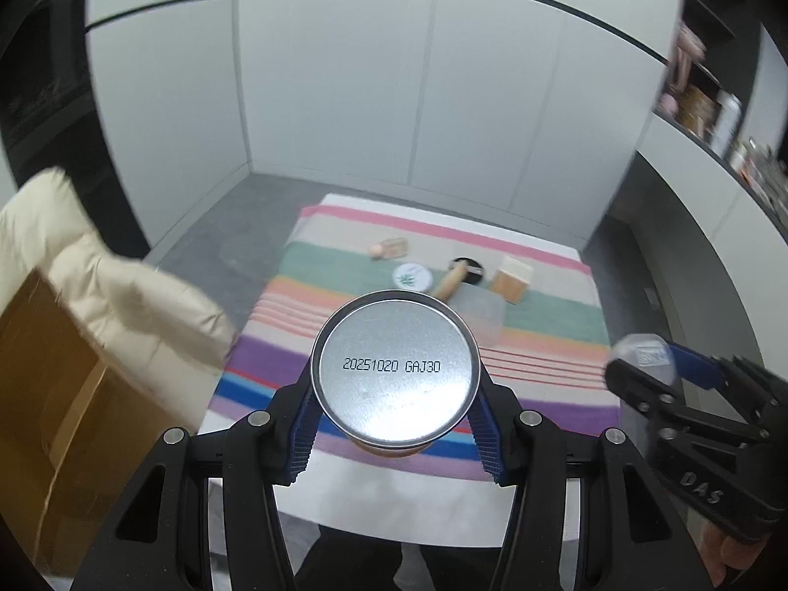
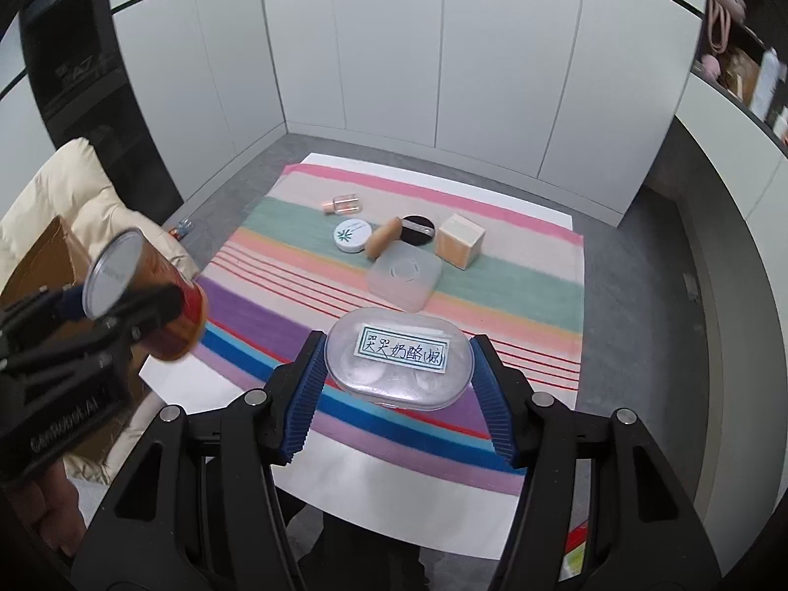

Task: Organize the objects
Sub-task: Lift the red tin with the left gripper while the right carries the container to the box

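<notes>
**Both tongs loaded above the striped cloth**

The left tongs [image 1: 394, 423] are closed on a round can [image 1: 395, 368], its silver end with a printed code turned to the camera and its orange body gripped at the sides. The right tongs [image 2: 399, 384] are clamped across the ends of a clear oval case [image 2: 400, 358] bearing a handwritten label, so that the long axis of the case runs from one pad to the other. Both loads are held in the air above the near edge of the striped cloth [image 2: 517, 295], the can to the left of the case.

A cardboard box [image 1: 44, 369], partly draped by a cream padded garment [image 1: 123, 290], is seen beyond the left edge of the cloth. If it is judged to be the container, it lies on the can's side, and the left tongs are the nearer pair.

Five things are counted farther back on the cloth, clustered on its green stripe: one small glass bottle [image 2: 344, 205], one round white tin [image 2: 352, 235], one tan wooden piece [image 2: 383, 241], one black disc [image 2: 418, 230], one tan cube-shaped box [image 2: 460, 241]. One translucent square lid [image 2: 405, 278] lies just nearer than these. The cloth is spread on a white surface [image 2: 394, 502].
</notes>
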Demonstrator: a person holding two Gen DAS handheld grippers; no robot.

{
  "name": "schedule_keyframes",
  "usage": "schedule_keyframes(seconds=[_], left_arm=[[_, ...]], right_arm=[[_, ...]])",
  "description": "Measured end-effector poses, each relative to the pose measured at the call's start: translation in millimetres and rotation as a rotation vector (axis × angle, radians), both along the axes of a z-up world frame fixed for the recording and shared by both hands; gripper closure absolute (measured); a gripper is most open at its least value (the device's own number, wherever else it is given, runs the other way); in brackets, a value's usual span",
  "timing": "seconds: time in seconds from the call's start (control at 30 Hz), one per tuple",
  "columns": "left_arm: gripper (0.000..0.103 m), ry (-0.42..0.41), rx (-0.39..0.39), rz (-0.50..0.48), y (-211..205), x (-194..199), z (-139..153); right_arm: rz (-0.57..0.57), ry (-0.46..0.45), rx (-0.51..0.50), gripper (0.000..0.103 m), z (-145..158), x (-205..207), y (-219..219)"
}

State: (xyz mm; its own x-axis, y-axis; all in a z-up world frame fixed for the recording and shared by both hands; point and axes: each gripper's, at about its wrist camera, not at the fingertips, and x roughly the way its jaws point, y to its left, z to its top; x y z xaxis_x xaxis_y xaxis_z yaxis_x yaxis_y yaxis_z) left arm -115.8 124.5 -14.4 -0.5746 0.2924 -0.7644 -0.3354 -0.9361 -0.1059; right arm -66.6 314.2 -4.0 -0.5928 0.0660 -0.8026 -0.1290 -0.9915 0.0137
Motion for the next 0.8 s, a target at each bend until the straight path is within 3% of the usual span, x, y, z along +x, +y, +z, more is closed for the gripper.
schedule_keyframes(seconds=[0.07, 0.17, 0.8], left_arm=[[0.049, -0.030, 0.023, 0.027, -11, -6, -4], [0.049, 0.000, -0.008, 0.034, -18, -10, -5], [0.049, 0.015, -0.008, 0.149, -98, -17, -2]], right_arm=[[-0.001, -0.003, -0.010, 0.043, -1, -3, -2], [0.012, -0.007, -0.025, 0.043, -5, -11, -7], [0.122, 0.019, -0.043, 0.043, -4, -46, -76]])
